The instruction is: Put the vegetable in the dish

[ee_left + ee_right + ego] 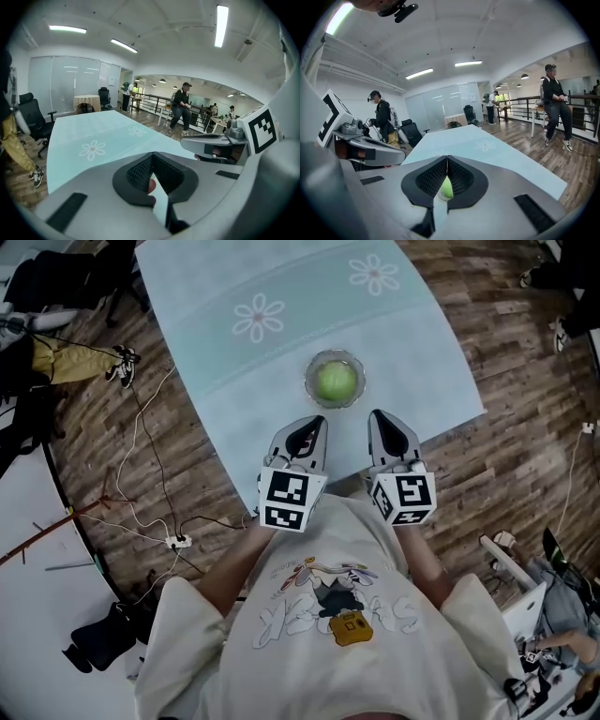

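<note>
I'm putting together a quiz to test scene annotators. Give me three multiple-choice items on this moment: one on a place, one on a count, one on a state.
1. Where is the green vegetable?
A. In the glass dish
B. Between the left gripper's jaws
C. On the floor

2. How many flower prints show on the table in the head view?
A. One
B. Two
C. Four

3. How do the left gripper jaws stand?
A. Wide apart
B. Shut, with nothing held
C. Clamped on the dish

Answers: 1 A, the vegetable sits inside the dish's rim; 2 B, one print lies near the dish and one farther off; 3 B, the jaw tips meet with nothing between them.
</note>
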Demonstrator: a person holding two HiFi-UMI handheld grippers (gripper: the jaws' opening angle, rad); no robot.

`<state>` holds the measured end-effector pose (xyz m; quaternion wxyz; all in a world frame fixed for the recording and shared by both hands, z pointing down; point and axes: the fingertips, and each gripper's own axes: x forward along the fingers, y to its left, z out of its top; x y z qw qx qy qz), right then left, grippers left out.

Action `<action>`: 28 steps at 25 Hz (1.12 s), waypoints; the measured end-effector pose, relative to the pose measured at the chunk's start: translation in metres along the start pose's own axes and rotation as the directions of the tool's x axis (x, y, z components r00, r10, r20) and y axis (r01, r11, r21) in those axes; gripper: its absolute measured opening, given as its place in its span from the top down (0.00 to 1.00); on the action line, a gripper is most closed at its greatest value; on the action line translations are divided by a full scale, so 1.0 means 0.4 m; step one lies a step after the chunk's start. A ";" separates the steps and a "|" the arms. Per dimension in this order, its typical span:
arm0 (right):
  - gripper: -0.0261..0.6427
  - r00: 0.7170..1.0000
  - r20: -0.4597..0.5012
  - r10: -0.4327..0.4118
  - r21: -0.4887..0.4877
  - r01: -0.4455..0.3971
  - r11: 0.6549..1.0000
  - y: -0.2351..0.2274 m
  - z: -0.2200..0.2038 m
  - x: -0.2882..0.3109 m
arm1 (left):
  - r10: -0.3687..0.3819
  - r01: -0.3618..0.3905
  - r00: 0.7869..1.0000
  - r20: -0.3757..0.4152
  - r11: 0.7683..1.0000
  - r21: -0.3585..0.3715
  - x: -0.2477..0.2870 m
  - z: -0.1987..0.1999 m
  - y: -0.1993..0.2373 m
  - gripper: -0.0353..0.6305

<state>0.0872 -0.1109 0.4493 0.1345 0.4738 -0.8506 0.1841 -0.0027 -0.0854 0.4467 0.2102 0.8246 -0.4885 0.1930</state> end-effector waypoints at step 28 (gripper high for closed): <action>0.93 0.999 0.002 0.046 -0.026 -0.045 0.999 0.095 0.005 -0.066 | 0.053 -0.050 0.997 0.061 0.997 -0.057 -0.104 -0.021 -0.032 0.94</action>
